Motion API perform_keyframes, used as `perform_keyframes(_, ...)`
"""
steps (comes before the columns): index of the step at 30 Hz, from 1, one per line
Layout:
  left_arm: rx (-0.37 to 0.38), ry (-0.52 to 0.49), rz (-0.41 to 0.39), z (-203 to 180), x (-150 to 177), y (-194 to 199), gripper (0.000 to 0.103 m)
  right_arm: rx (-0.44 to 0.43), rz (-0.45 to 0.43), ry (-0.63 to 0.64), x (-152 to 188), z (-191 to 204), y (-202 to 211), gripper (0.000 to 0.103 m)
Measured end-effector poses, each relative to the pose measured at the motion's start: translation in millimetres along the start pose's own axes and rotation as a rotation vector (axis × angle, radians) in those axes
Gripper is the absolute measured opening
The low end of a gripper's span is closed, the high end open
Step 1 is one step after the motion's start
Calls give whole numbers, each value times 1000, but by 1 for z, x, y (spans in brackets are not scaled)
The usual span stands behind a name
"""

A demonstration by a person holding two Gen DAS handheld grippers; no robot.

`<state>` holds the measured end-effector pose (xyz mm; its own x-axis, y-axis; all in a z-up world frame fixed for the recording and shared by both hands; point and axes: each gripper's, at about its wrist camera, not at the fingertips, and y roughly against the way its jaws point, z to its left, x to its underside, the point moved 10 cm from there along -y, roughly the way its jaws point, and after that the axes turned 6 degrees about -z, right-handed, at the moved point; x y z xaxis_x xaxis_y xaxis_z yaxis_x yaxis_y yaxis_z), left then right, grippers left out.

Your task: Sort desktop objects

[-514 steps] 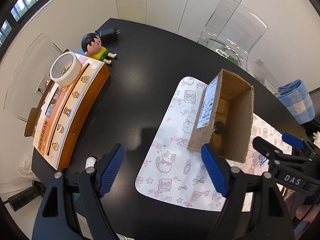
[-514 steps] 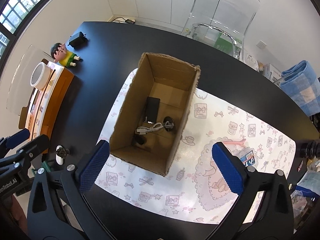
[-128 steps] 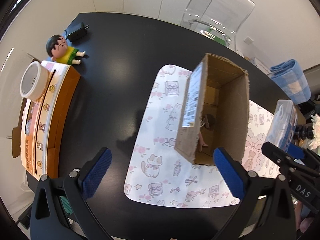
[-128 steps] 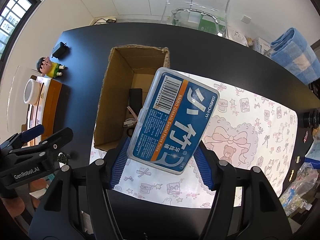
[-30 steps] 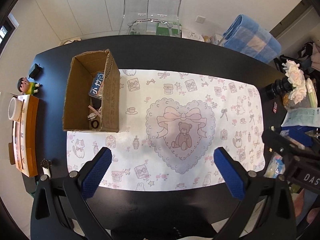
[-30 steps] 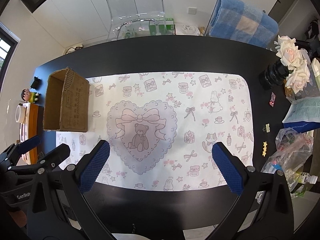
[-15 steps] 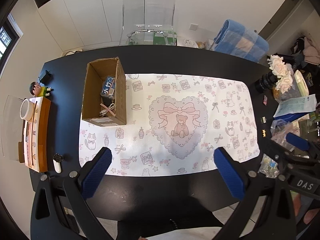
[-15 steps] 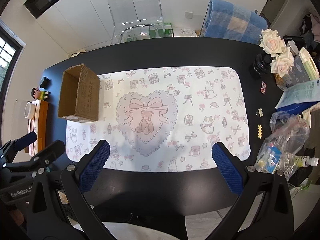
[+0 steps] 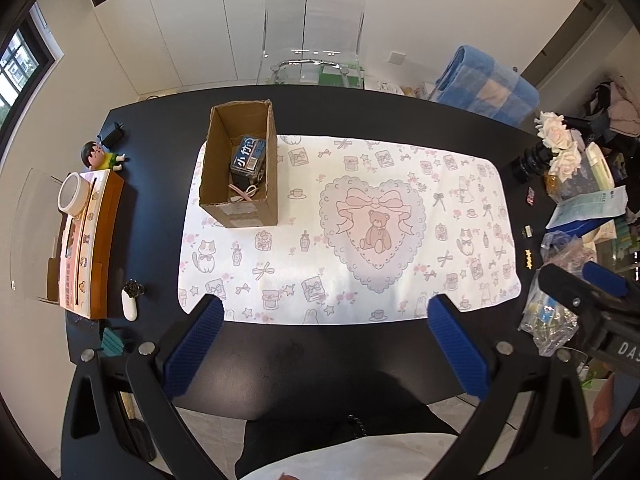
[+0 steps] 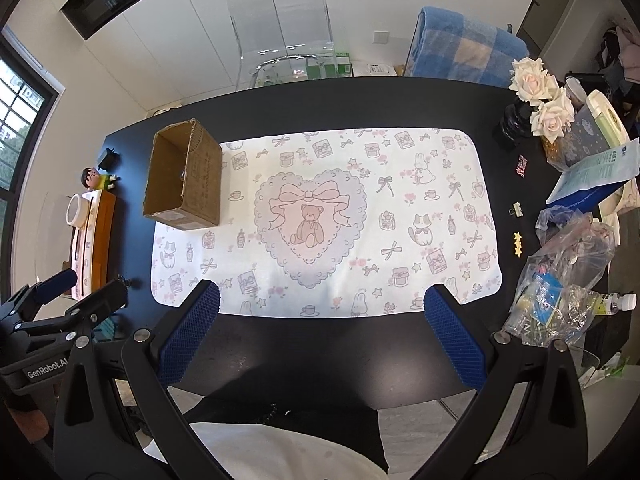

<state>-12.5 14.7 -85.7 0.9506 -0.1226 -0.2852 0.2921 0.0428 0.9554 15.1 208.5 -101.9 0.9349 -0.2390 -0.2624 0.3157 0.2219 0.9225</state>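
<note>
left wrist view: the left gripper (image 9: 326, 342) hangs wide apart and empty, high over the near table edge. the cardboard box (image 9: 239, 168) lies ahead and to its left, long axis running away from it, with the blue floss case (image 9: 249, 156) inside.

right wrist view: the right gripper (image 10: 320, 334) is likewise spread and empty. the box (image 10: 184, 180) sits further left of it, so the left gripper looks nearer.
</note>
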Motion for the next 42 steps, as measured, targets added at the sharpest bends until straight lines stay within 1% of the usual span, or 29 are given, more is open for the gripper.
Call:
perform_keyframes(8, 0, -12, -28, 2, -2, 8, 102, -2, -1, 32, 5, 14, -2, 103)
perform_keyframes(12, 2, -14, -33, 3, -3, 10, 102, -9, 6, 26, 8, 18, -5, 103)
perform_keyframes(21, 22, -17, -46, 1, -7, 11, 102, 2, 13, 8, 8, 14, -7, 103)
perform_keyframes(25, 5, -21, -71, 3, -11, 13, 102, 9, 17, 12, 6, 13, -9, 103)
perform_keyframes(28, 22, -6, -63, 3, -11, 10, 102, 7, 21, 12, 6, 14, -10, 103)
perform_keyframes(37, 16, -1, -66, 4, -12, 12, 102, 6, 27, 16, 5, 13, -12, 103)
perform_keyframes(42, 25, 6, -68, 3, -14, 14, 102, 6, 24, 13, 4, 12, -13, 103)
